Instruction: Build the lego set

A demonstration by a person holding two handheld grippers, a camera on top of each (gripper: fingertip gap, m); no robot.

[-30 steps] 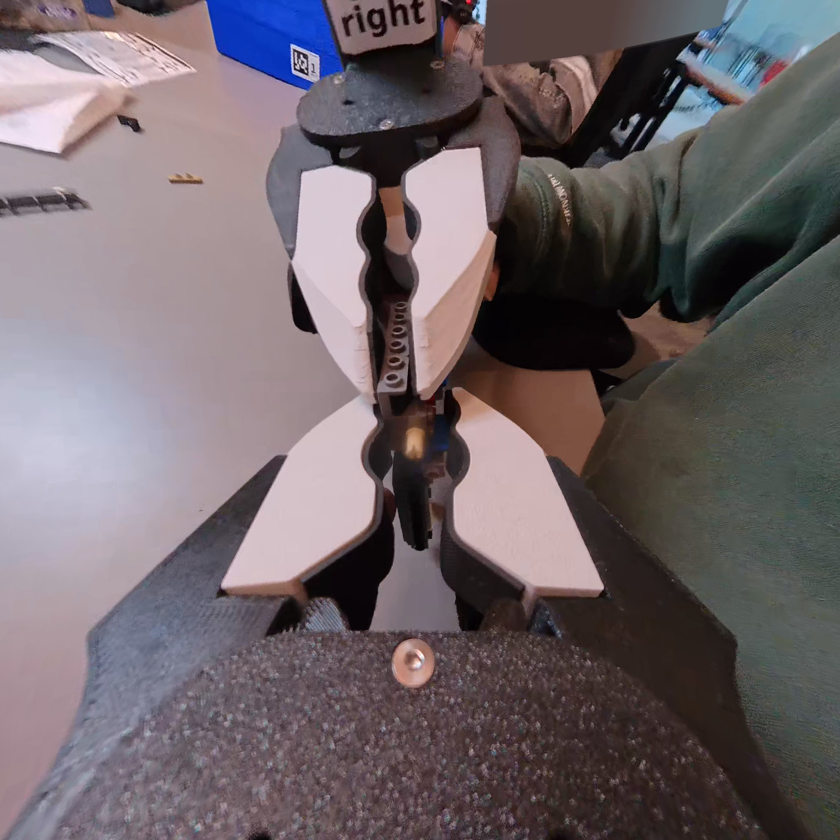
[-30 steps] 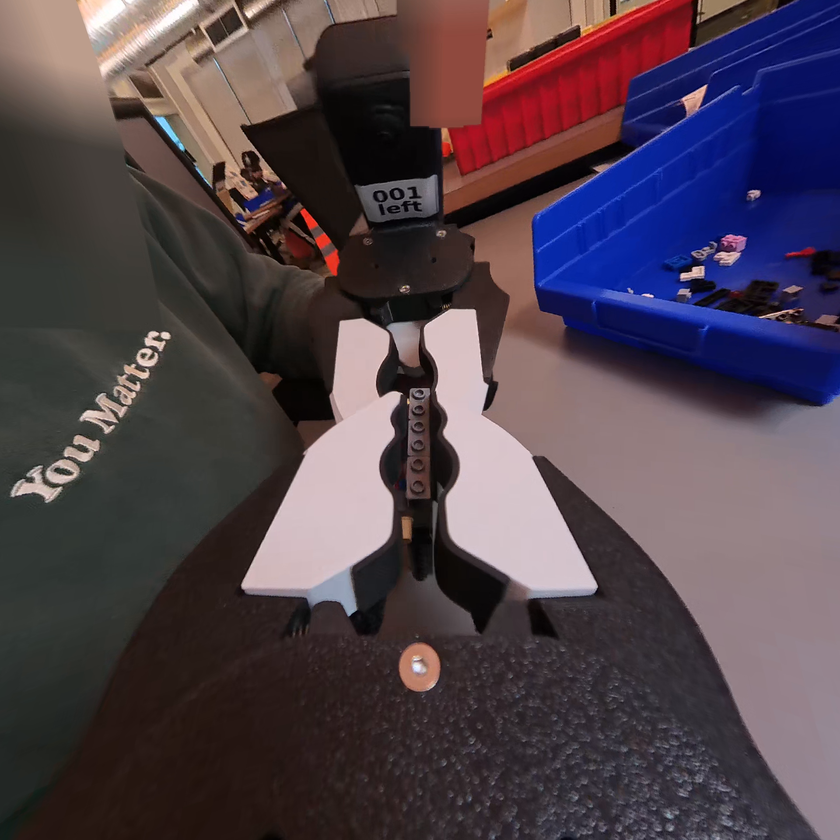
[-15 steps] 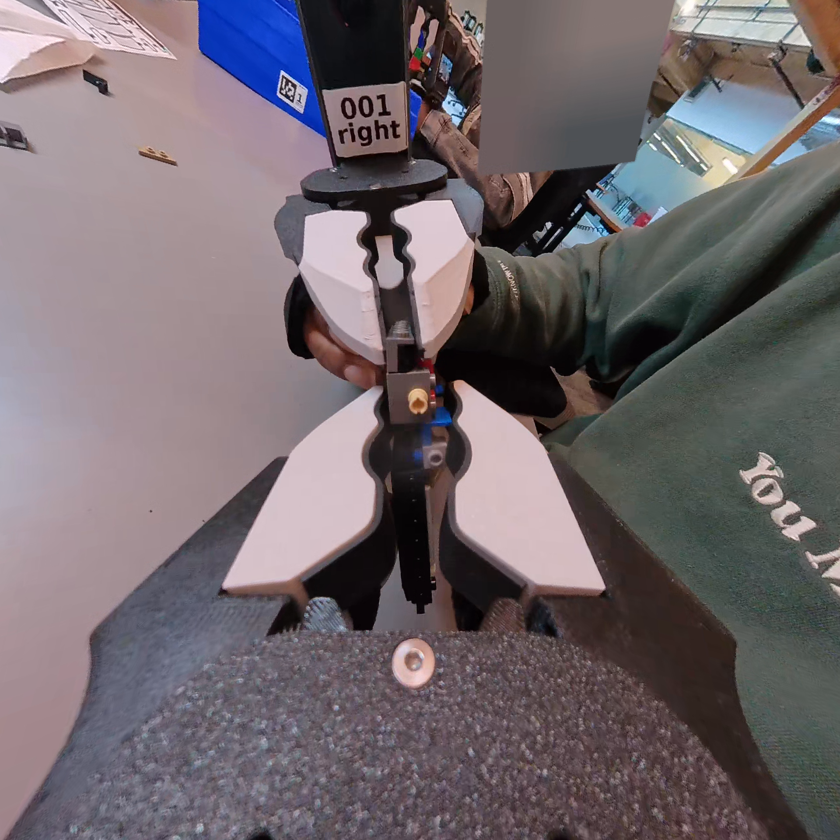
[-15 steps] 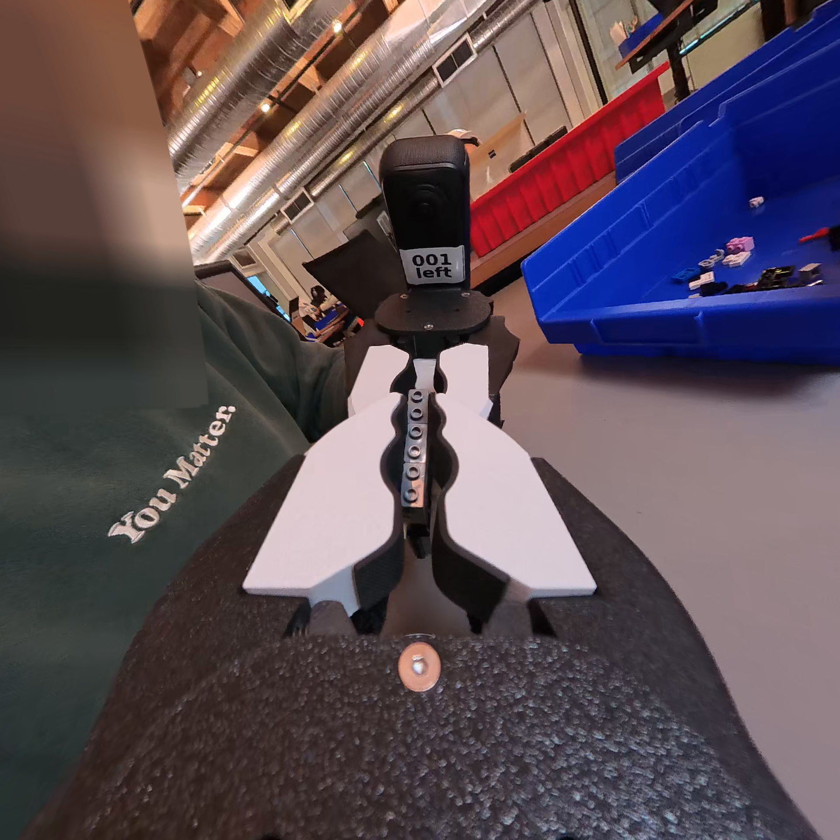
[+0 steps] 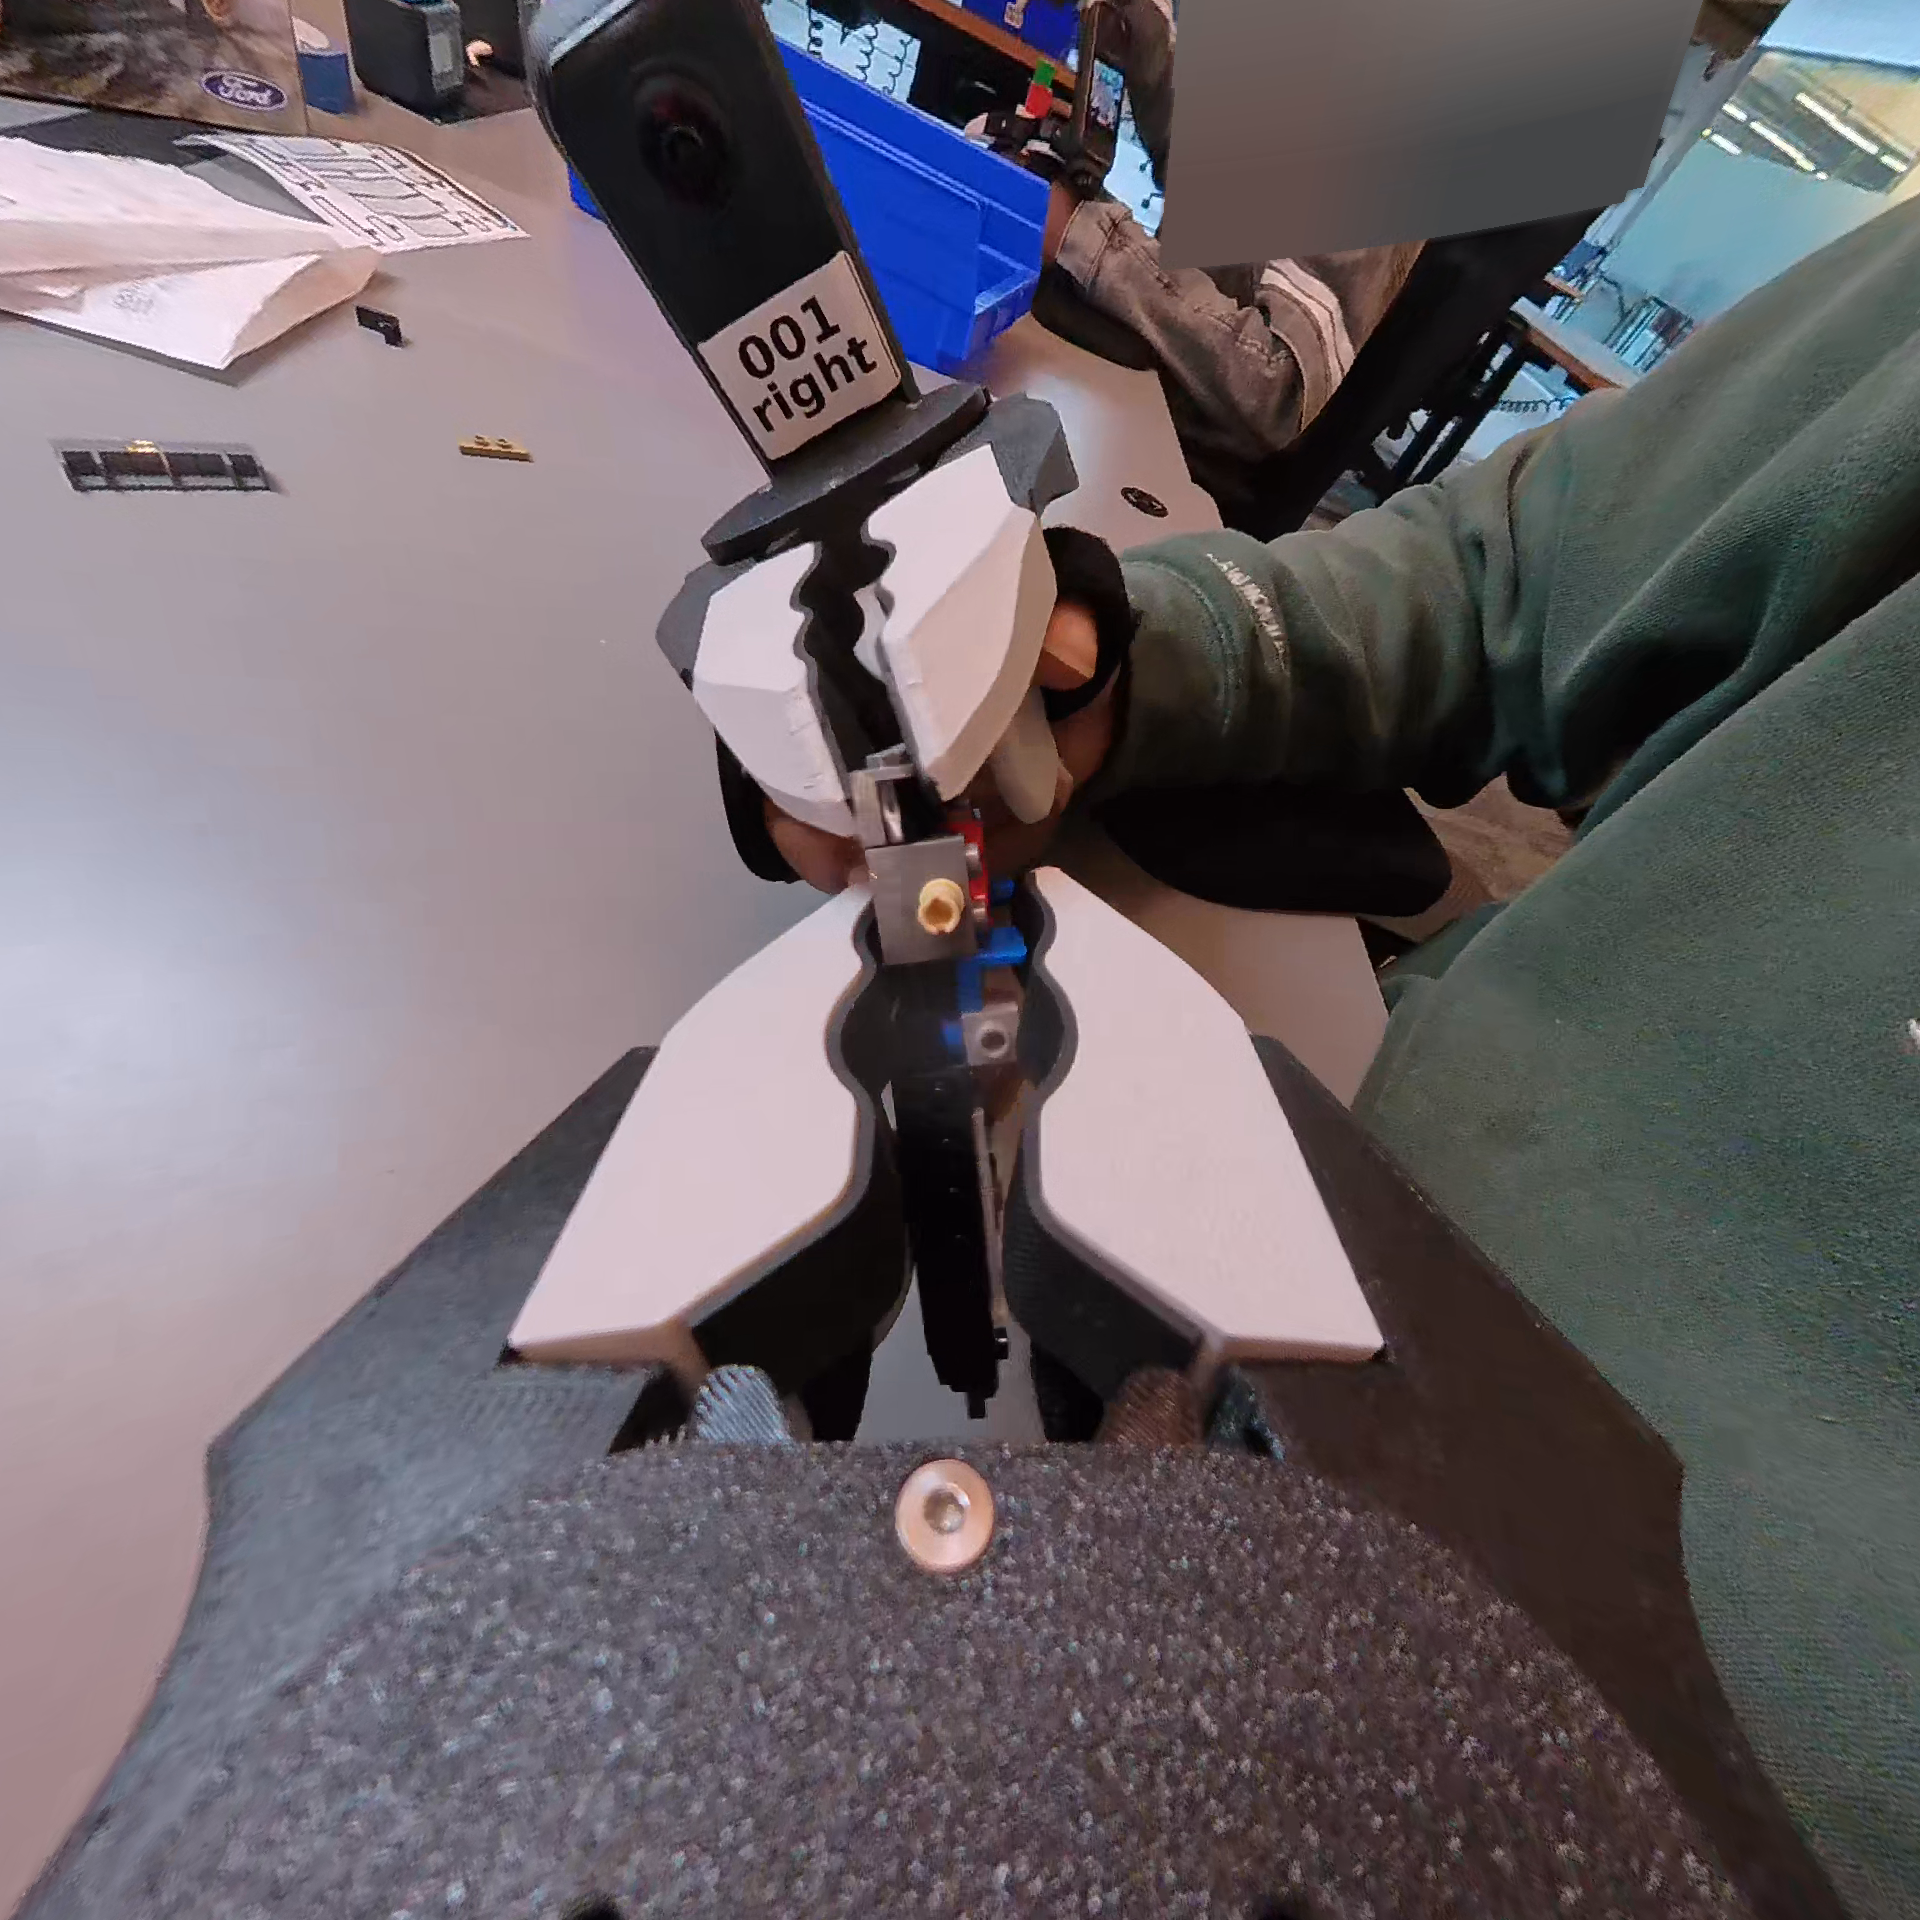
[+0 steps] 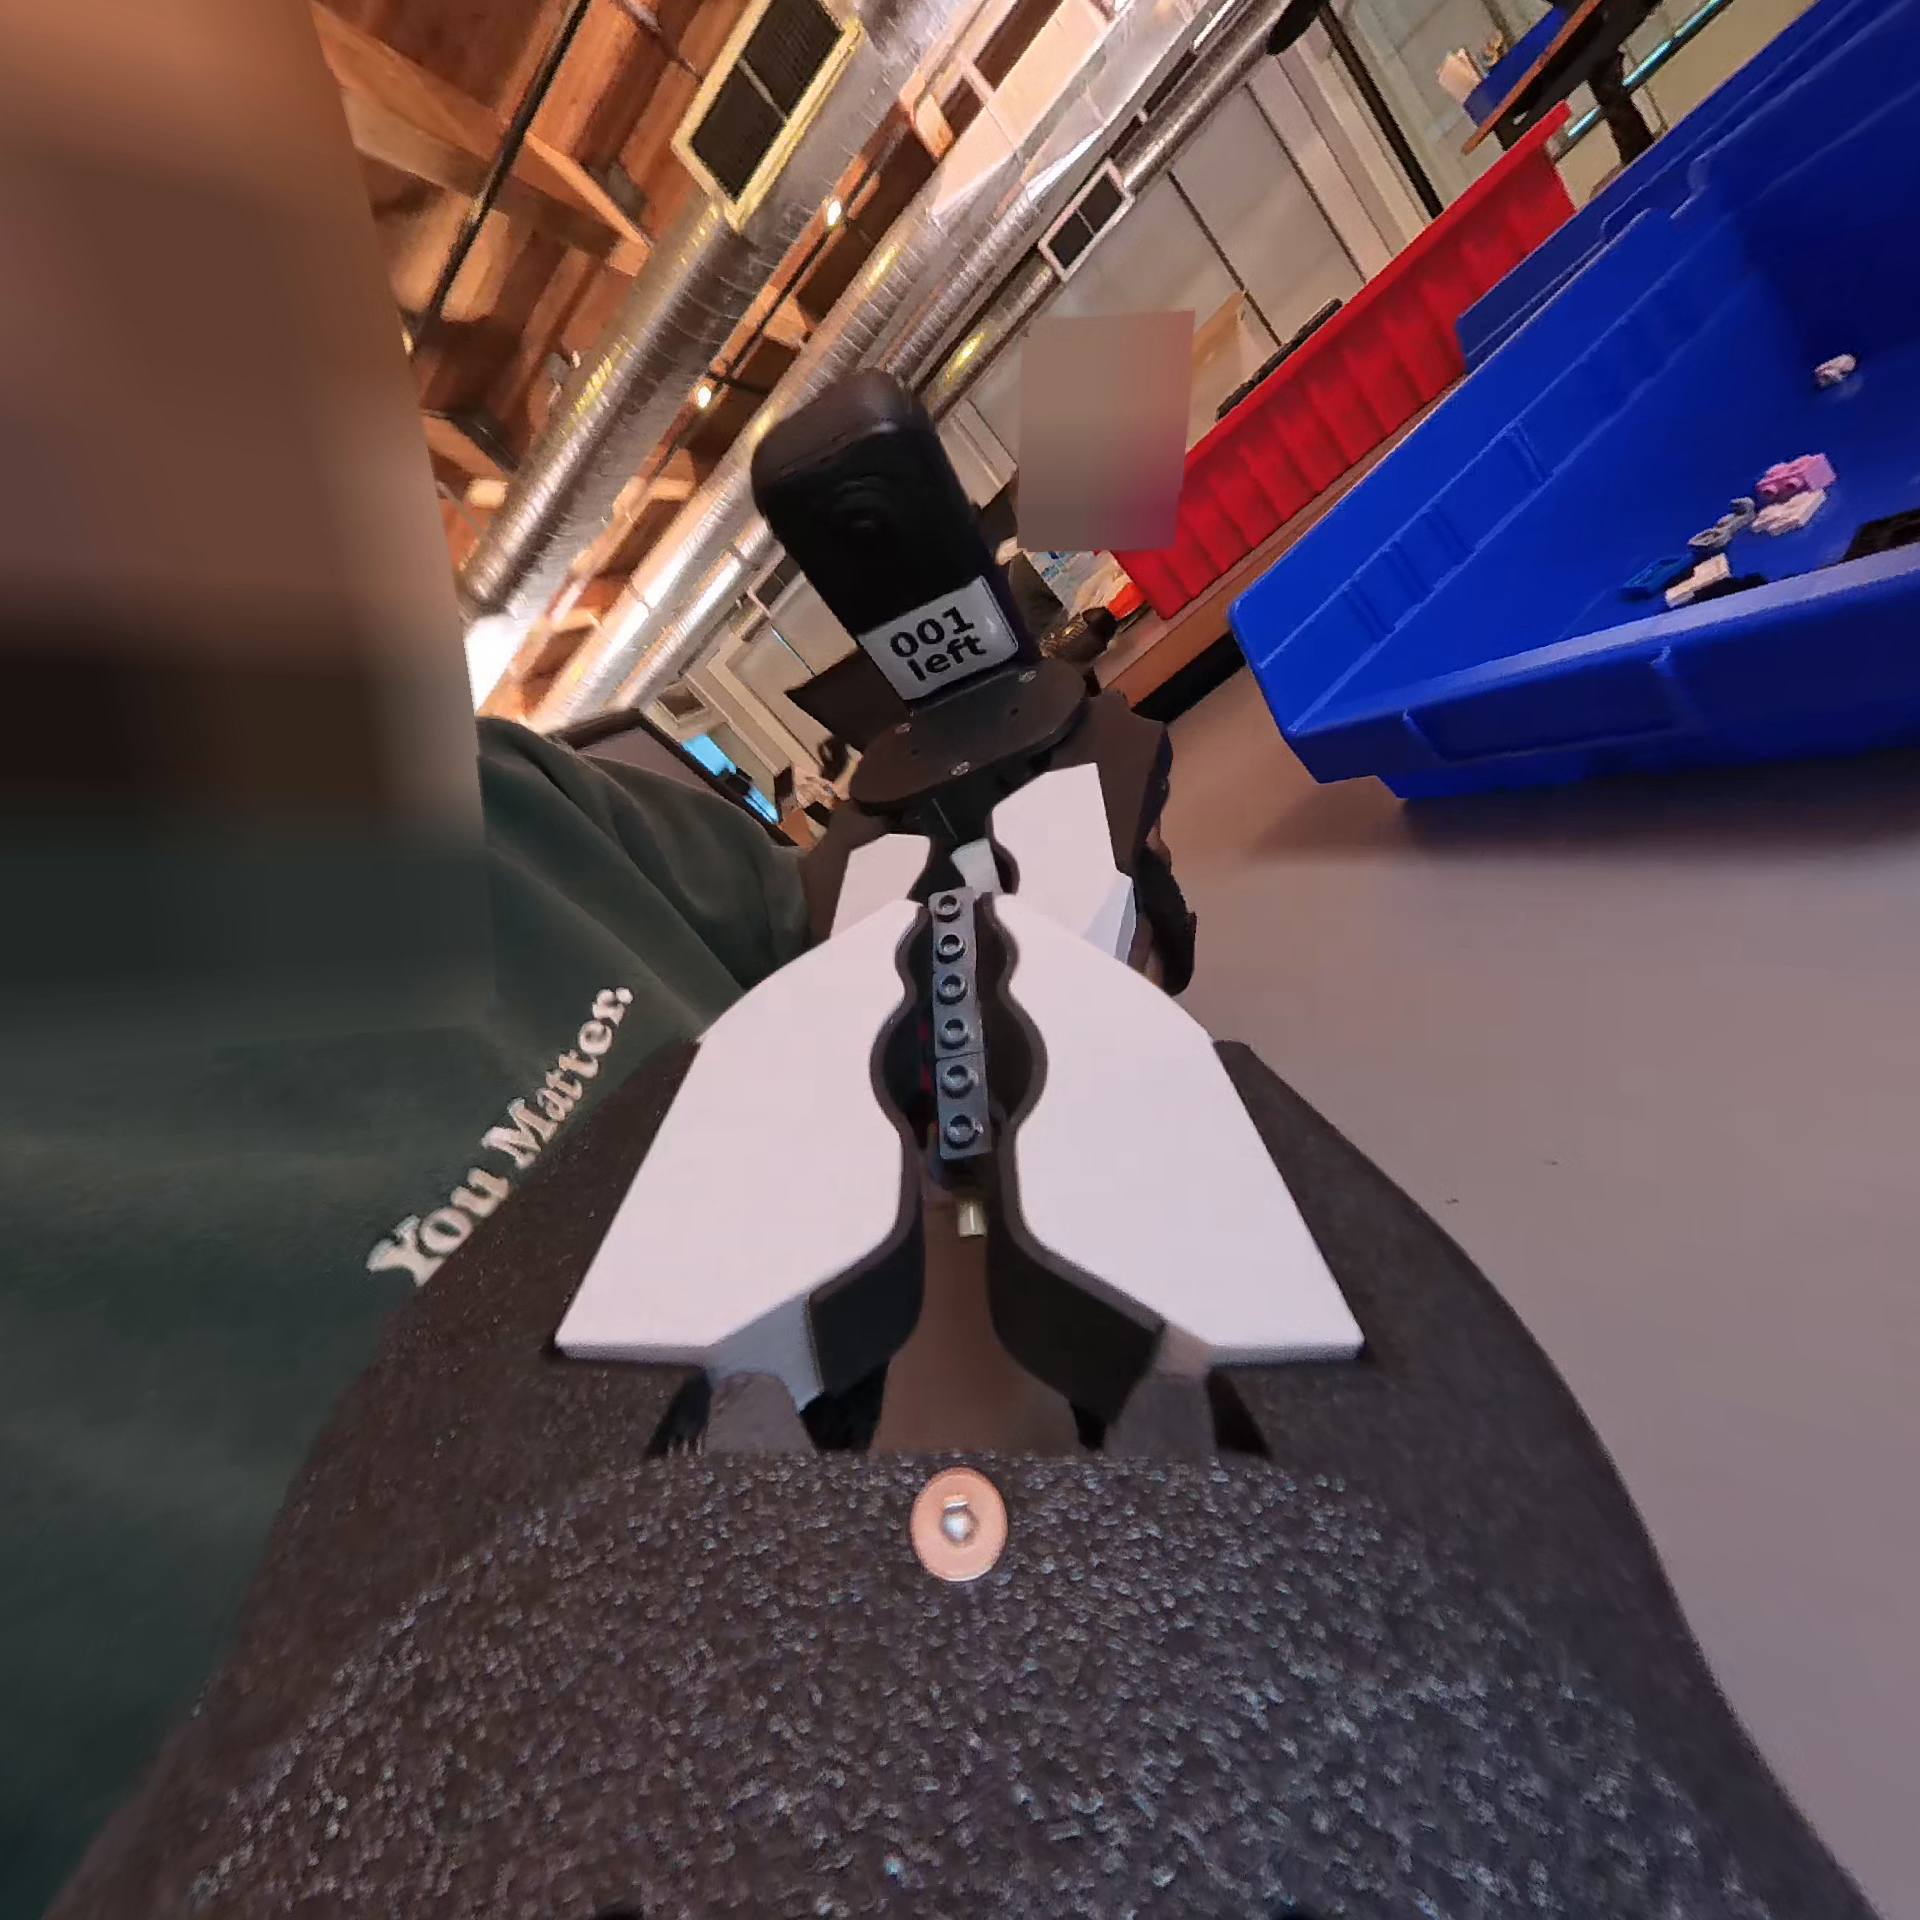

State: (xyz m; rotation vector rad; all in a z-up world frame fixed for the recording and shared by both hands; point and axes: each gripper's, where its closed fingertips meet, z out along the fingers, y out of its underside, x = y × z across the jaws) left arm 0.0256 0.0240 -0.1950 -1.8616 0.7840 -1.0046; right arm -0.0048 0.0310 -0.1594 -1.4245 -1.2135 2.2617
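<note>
A small brick assembly [image 5: 940, 997] is held above the grey table between both grippers, which face each other tip to tip. It has a long black piece, blue and red bricks, and a grey block with a tan pin [image 5: 935, 914]. My left gripper [image 5: 951, 914] is shut on its near end. My right gripper [image 5: 888, 800], tilted to the right, grips its far end. In the right wrist view my right gripper [image 6: 956, 909] is shut on a dark grey studded strip [image 6: 958, 1029] of the assembly. The left gripper [image 6: 971, 862] sits just beyond it.
A blue bin [image 6: 1558, 675] with several loose bricks stands at the right, with a red bin [image 6: 1351, 416] behind it. On the table lie papers [image 5: 156, 260], a black strip [image 5: 166, 468] and a small tan plate [image 5: 494, 447]. A green sleeve [image 5: 1455, 644] fills the right side. The tips of both grippers are at nearly the same place.
Both grippers have tilted while staying joined at the assembly. The right gripper now leans to the right in the left wrist view. The right wrist view has swung up and shows the ceiling.
</note>
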